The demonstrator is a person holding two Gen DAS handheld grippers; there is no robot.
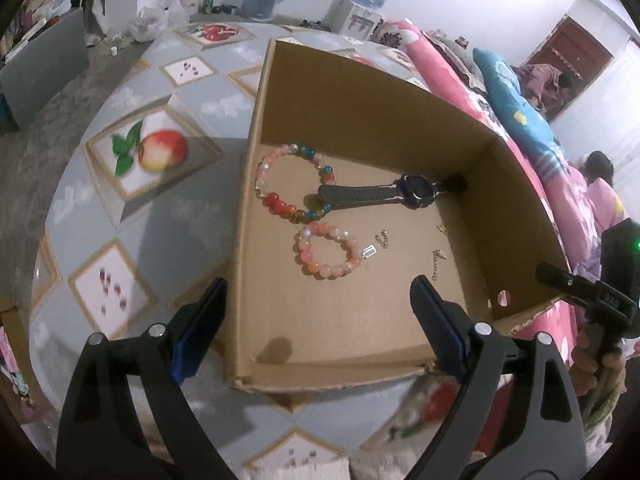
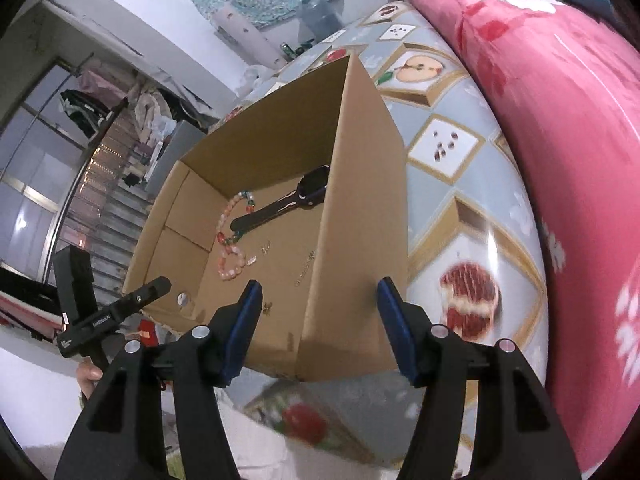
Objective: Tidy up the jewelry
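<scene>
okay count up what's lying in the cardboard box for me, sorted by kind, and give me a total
Bead bracelets: 2, a multicolour bracelet and a smaller pink bracelet
Watches: 1, the dark watch
Small metal pieces: at least 3, near the chain bit; too small to identify
Total: at least 6, all lying in the cardboard box

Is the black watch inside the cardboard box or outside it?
Inside. The watch lies flat on the floor of the box, one strap end resting over the larger bead bracelet.
</scene>
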